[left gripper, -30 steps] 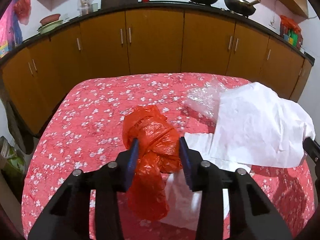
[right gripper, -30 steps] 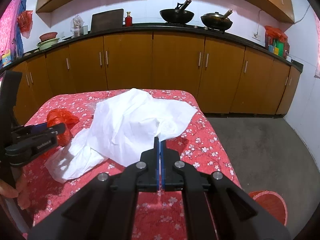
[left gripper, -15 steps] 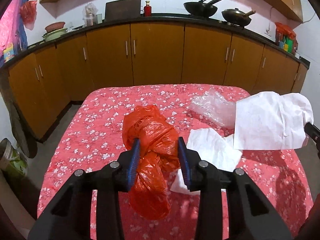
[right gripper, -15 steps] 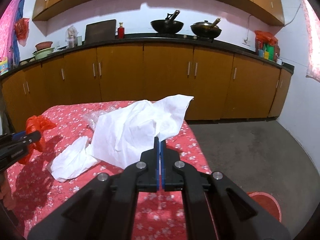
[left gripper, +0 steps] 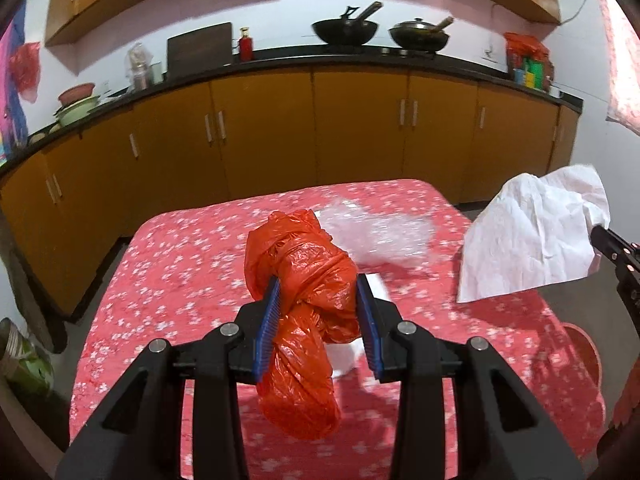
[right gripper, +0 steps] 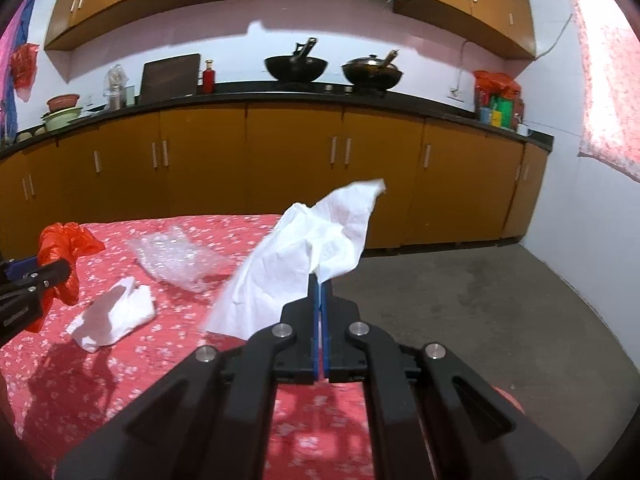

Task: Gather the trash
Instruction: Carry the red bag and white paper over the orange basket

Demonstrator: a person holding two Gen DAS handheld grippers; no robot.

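The small white paper at six o'clock hides mostly behind the orange bag; the tablecloth pattern blurs

plastic wrap on table | tissue before it, left

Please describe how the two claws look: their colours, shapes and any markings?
Both match: the left claw and right claw are matte black plastic, with angular open-framed arms, round silver screw heads and blue ribbed pads. Small white lettering, too blurred to read, marks the left claw's side. No cables or sleeves show.
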